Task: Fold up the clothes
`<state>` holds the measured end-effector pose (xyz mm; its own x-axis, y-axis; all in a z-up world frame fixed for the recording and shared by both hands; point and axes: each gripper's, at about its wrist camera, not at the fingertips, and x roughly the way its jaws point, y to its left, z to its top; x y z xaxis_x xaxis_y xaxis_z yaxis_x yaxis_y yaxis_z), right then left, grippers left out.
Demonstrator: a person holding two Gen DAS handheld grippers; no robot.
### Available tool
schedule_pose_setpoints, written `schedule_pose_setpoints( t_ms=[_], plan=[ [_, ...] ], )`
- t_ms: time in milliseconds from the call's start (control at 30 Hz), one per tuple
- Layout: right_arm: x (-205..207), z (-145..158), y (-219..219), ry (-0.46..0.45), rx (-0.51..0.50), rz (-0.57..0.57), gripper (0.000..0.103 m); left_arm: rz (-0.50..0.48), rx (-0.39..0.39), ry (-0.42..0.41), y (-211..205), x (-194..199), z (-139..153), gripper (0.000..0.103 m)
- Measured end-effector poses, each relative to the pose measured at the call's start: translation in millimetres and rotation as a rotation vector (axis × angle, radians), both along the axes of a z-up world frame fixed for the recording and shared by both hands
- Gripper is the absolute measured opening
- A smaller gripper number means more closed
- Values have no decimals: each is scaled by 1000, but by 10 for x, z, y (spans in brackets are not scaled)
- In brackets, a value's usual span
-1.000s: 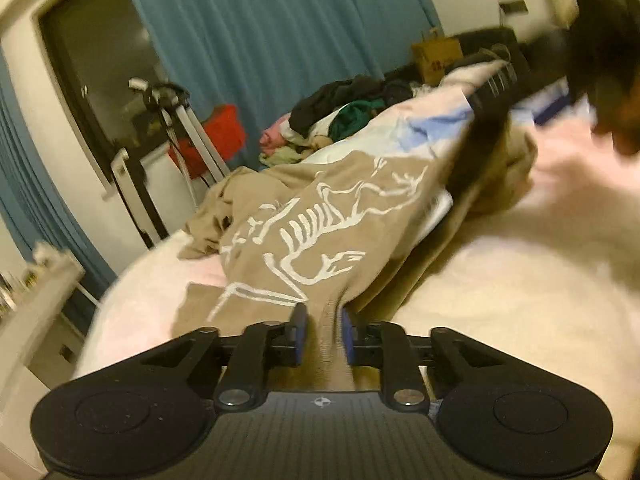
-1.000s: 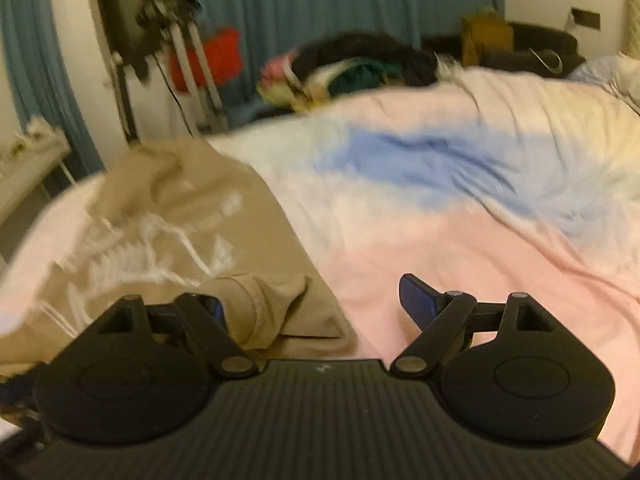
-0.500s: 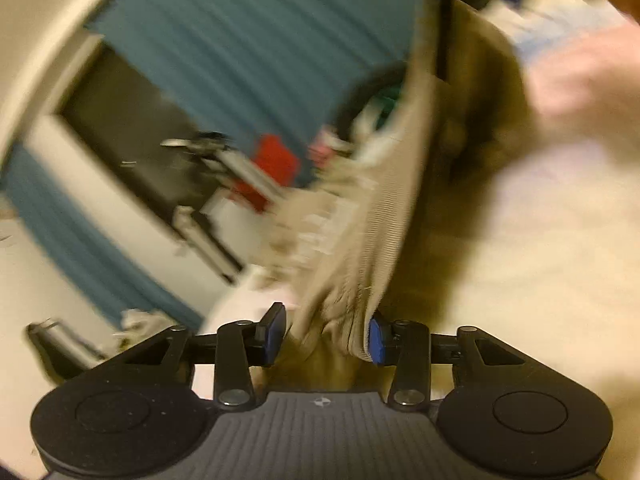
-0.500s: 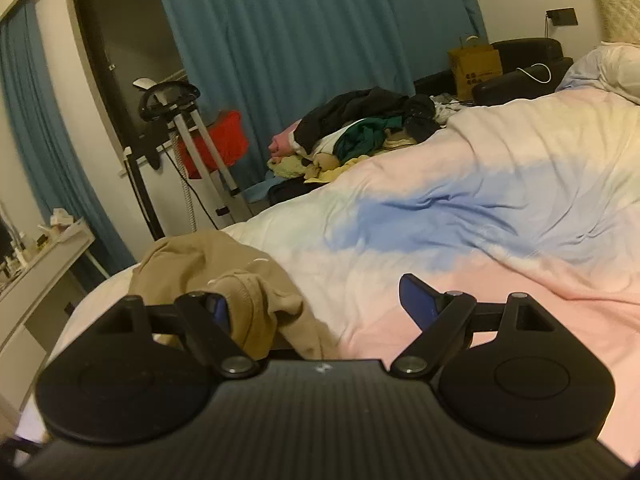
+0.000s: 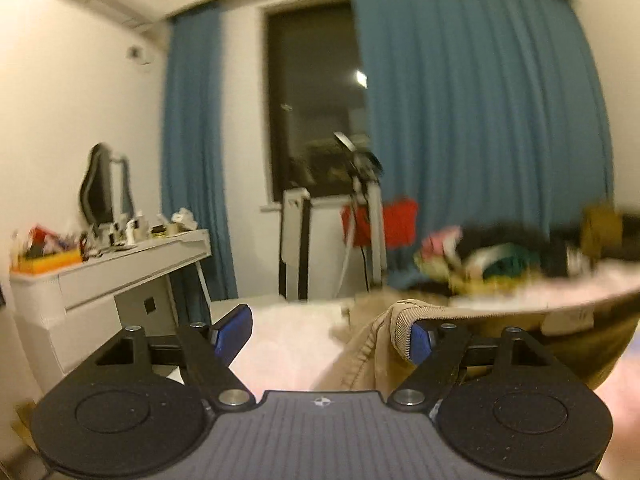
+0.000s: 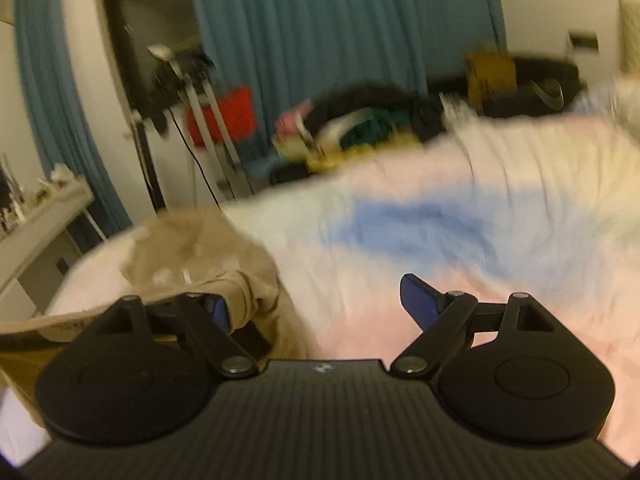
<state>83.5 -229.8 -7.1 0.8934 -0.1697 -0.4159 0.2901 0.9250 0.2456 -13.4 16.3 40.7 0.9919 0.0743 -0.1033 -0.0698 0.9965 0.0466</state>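
Note:
A tan sweatshirt (image 6: 208,260) with a white print lies crumpled on the bed near its left edge. In the left wrist view its ribbed hem (image 5: 400,328) drapes over the right finger of my left gripper (image 5: 328,328), whose jaws stand wide open and grip nothing. My right gripper (image 6: 316,304) is open too; a fold of the sweatshirt rests against its left finger (image 6: 216,308), not pinched. Both views are blurred by motion.
The bed has a pink, blue and white duvet (image 6: 440,220). A pile of mixed clothes (image 6: 360,128) lies at its far side. A white desk (image 5: 120,272) with clutter stands left. A rack with a red bag (image 5: 380,220) stands before blue curtains (image 5: 480,120).
My left gripper has opened and let go of the sweatshirt, then swung up towards the window. The sweatshirt has dropped into a heap. My right gripper stayed open and shifted slightly.

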Motion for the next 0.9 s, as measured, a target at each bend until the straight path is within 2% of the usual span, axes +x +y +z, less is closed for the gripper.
schedule_pose_setpoints(
  t_ms=[100,233,400,500,600,700,767,833,900],
  plan=[
    [-56,742,112,-108,-60,29,84,28,-78,-96,134,-22,640,80],
    [-251,1875,259,-273,-140,51,84,23,-135,-231,291,-162,1680,80],
    [-743,3168,389,-442,-218,88,84,-47,-224,-346,581,-545,2985,80],
    [-1100,3746,422,-537,-274,97,85,-104,-214,-396,697,-797,3599,81],
    [-1348,4078,395,-594,-300,99,85,-157,-206,-419,777,-990,4073,85],
    [-1560,4361,360,-639,-324,101,86,-222,-222,-376,793,-940,4235,88],
    [-1545,4343,298,-617,-331,105,86,-264,-236,-328,775,-819,4211,89],
    [-1463,4216,226,-574,-319,113,86,-294,-245,-266,749,-602,4027,89],
    [-1285,3954,158,-508,-292,125,86,-313,-260,-195,725,-328,3757,90]
  ],
)
